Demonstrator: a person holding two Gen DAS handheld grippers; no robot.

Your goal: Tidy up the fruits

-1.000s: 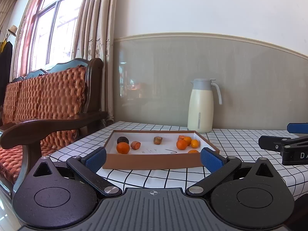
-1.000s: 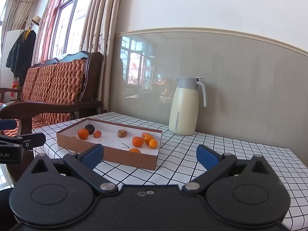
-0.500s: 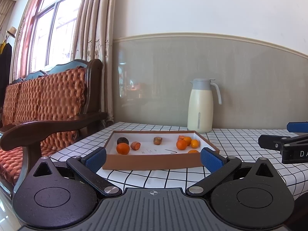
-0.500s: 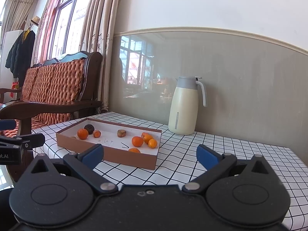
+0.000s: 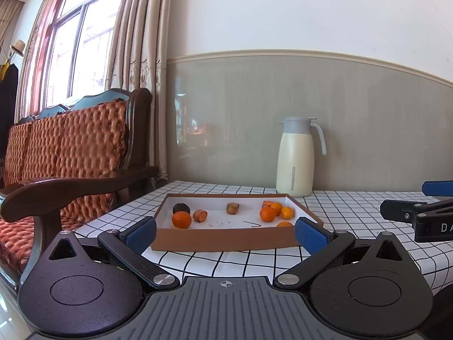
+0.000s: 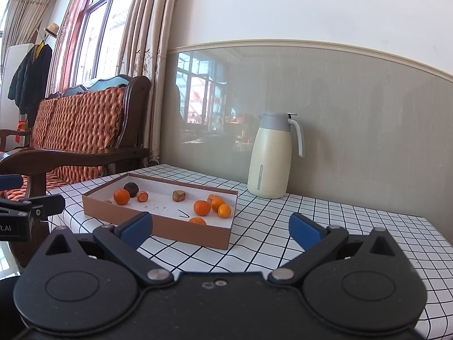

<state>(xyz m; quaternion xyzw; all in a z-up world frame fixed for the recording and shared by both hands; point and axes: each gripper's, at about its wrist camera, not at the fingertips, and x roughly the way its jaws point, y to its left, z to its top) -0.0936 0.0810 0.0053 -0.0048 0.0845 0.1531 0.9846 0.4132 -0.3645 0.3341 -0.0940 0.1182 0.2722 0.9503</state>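
Hovering short of the table edge, both grippers are held with fingers spread wide and nothing between them: left gripper (image 5: 225, 233), right gripper (image 6: 219, 231). The right gripper's tips are also seen at the right edge of the left wrist view, the left gripper's at the left edge of the right wrist view.

A shallow brown box (image 5: 223, 239) with a white floor is set on the checked tablecloth (image 6: 311, 221), ahead of both grippers and untouched. All fruit is inside it. On the box's left end: one orange (image 5: 181, 220), a dark round fruit (image 5: 181, 208) just behind it, a small cut reddish piece (image 5: 200, 215) beside it. Near the middle, toward the back wall: a brownish piece (image 5: 232, 208). On the right end: a cluster of oranges (image 6: 212, 206), some touching, one more orange (image 6: 197, 221) against the near wall.

A cream jug (image 6: 270, 155) with a grey lid stands behind the box, near the wall. A wooden sofa (image 5: 70, 153) is seen left of the table.
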